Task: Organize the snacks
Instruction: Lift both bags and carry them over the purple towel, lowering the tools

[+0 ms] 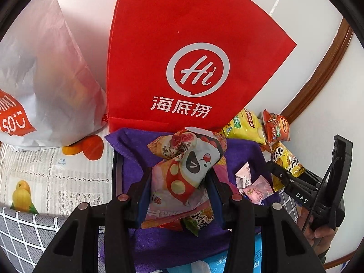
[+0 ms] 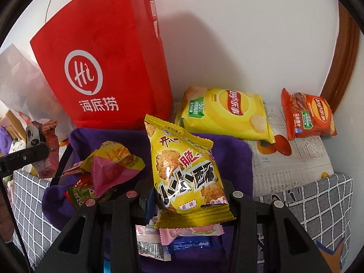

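Grippers are each squeezing a snack above the purple cloth (image 2: 232, 152): left gripper (image 1: 179, 195) pinching a pink pack (image 1: 182, 177), right gripper (image 2: 188, 202) pinching a yellow pack (image 2: 186, 173). Slippery wrappers could be sliding out and dropping.

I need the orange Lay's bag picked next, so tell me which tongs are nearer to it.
Right. The right tongs, shut on a yellow snack bag, sit nearer the orange Lay's bag by the wall. The left tongs, holding a pink snack bag, are farther off, beyond the right ones.
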`<state>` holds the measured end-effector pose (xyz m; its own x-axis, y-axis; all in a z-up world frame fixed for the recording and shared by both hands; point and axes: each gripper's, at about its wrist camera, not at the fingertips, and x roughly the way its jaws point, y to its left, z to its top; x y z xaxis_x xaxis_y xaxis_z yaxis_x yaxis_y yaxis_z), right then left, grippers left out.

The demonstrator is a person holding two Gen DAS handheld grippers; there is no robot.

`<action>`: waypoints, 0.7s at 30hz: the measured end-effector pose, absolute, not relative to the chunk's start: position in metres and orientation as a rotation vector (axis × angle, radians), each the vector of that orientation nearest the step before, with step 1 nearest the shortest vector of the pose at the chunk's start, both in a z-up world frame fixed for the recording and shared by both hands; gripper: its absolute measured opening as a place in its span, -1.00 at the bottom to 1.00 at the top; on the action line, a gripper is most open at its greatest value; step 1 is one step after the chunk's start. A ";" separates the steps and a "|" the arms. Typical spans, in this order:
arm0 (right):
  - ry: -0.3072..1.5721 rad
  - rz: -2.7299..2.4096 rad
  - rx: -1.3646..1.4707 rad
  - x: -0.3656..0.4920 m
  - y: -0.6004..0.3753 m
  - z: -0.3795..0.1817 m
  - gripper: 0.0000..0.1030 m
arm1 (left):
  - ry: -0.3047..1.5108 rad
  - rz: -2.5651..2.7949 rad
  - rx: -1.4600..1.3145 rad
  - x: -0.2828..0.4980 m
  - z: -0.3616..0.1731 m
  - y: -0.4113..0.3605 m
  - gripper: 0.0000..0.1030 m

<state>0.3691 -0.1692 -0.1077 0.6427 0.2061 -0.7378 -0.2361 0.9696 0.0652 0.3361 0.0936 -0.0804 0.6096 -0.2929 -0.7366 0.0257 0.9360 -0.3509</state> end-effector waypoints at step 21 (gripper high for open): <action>0.895 0.308 -0.120 0.367 -0.143 -0.130 -0.20 | 0.979 -0.240 -0.287 0.343 -0.099 0.073 -0.16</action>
